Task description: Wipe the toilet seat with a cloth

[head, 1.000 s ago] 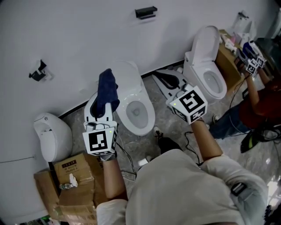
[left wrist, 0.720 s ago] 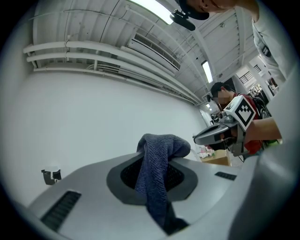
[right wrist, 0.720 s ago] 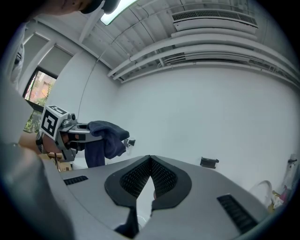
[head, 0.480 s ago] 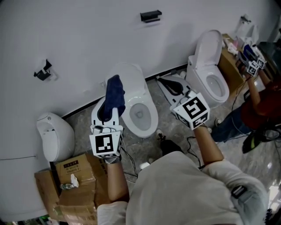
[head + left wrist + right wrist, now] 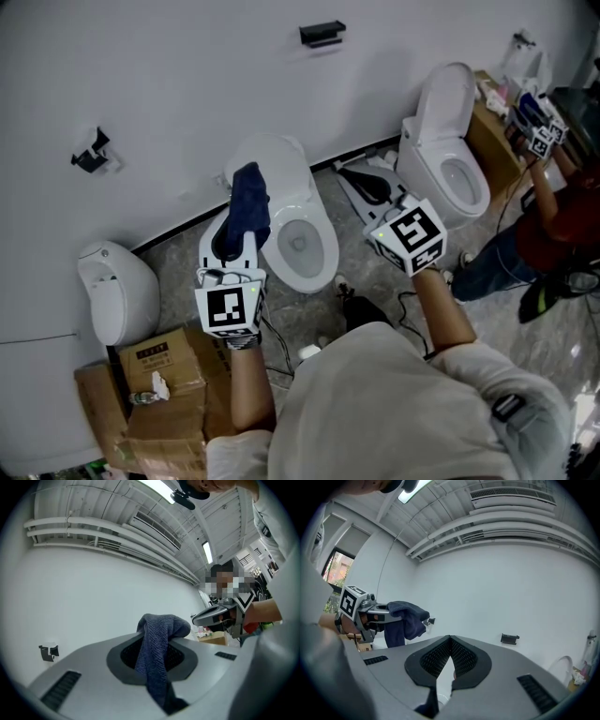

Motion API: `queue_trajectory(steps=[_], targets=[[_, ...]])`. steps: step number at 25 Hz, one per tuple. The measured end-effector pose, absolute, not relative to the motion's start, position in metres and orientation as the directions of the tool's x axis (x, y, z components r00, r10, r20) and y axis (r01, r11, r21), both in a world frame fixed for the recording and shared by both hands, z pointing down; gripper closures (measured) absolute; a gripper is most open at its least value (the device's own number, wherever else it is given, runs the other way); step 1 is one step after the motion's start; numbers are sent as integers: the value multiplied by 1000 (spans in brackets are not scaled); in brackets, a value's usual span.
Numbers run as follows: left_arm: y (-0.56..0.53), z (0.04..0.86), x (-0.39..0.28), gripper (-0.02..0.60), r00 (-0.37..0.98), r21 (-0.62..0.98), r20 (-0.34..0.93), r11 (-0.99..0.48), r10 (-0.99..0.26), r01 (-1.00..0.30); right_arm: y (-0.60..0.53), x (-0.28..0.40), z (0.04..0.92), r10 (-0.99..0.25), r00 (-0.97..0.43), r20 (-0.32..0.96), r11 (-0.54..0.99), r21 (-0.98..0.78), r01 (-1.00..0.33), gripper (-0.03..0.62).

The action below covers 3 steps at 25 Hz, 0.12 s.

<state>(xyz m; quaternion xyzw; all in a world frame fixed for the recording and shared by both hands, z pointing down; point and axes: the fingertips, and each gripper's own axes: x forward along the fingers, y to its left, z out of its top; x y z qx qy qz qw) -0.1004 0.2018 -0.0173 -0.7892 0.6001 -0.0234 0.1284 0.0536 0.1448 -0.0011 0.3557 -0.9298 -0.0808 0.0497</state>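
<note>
The left gripper [image 5: 229, 246] clamps the dark blue cloth [image 5: 249, 195], held up over the left rim of the toilet seat [image 5: 325, 247], seemingly not touching it. The right gripper [image 5: 450, 643] is closed, empty. Wiping looks not yet begun.

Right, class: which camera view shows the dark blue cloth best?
The left gripper view: the dark blue cloth fills the centre, its weave plain, pinched between the jaws. The head view shows it small and from above; the right gripper view shows it hanging at the left, further off.
</note>
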Motion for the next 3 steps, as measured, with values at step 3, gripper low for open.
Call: queue_trajectory(steps=[3], targets=[[206, -12, -97, 541, 285, -228, -117, -253, -951, -940, 148, 55, 5, -669, -742, 35, 734, 188, -653, 566]])
